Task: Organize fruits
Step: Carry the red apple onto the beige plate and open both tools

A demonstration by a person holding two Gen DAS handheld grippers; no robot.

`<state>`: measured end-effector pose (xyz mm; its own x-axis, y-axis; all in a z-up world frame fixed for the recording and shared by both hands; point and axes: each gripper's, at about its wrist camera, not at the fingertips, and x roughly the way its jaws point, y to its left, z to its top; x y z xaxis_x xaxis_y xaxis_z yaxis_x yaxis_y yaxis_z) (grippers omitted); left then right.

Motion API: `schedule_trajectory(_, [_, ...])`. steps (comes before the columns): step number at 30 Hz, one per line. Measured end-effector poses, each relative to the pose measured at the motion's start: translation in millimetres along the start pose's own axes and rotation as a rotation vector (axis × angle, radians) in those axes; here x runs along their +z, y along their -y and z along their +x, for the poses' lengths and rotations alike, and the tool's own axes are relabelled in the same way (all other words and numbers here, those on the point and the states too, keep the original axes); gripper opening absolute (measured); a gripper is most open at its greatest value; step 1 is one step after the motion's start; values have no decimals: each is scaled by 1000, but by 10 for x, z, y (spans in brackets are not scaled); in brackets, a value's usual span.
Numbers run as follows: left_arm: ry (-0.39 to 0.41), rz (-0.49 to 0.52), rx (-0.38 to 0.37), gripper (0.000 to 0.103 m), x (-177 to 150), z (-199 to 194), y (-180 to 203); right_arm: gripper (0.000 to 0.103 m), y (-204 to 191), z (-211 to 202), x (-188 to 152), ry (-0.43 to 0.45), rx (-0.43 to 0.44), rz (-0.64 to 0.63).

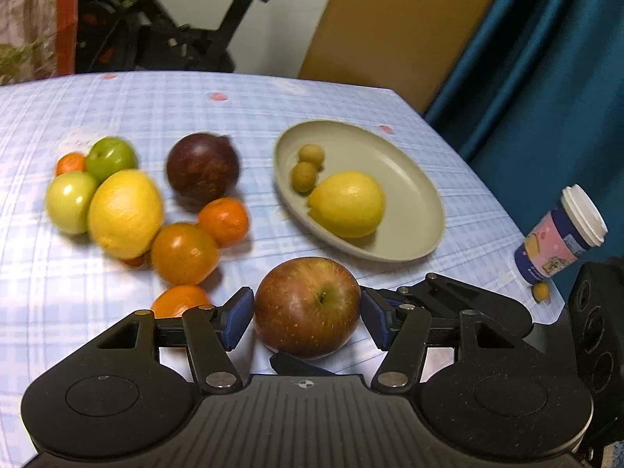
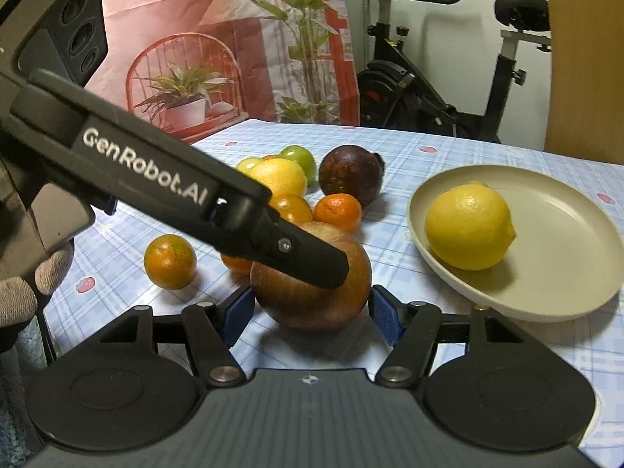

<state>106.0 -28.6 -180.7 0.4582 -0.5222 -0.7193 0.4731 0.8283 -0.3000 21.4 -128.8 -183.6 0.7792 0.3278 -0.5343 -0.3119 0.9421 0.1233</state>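
A red apple (image 1: 308, 306) sits on the checked tablecloth between the blue pads of my open left gripper (image 1: 306, 314); a small gap shows on each side. In the right wrist view the same apple (image 2: 312, 300) lies between my open right gripper's (image 2: 312, 312) pads, with the left gripper's black finger (image 2: 300, 253) across it. A grey plate (image 1: 413, 210) holds a lemon (image 1: 347, 203) and two small yellow-green fruits (image 1: 308, 165). It also shows in the right wrist view (image 2: 553, 241).
A pile left of the plate holds a lemon (image 1: 124, 212), two green fruits (image 1: 111, 158), a dark purple fruit (image 1: 202, 167) and several oranges (image 1: 183, 253). A lidded paper cup (image 1: 561, 234) and a small yellow fruit (image 1: 541, 291) stand near the table's right edge.
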Motion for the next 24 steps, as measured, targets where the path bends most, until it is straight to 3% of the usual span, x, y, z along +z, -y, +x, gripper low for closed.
schedule_trajectory(8, [42, 107, -63, 62, 292, 101, 384, 67, 183, -287, 115, 65, -102, 67])
schedule_trajectory(14, [19, 144, -125, 63, 432, 384, 693, 67, 454, -477, 204, 64, -188, 114])
schedule_trajectory(19, [19, 149, -109, 66, 402, 559, 846, 67, 659, -543, 164, 28, -225, 150])
schedule_trajectory(24, [19, 90, -83, 66, 467, 588, 681, 67, 713, -468, 237, 25, -216, 152])
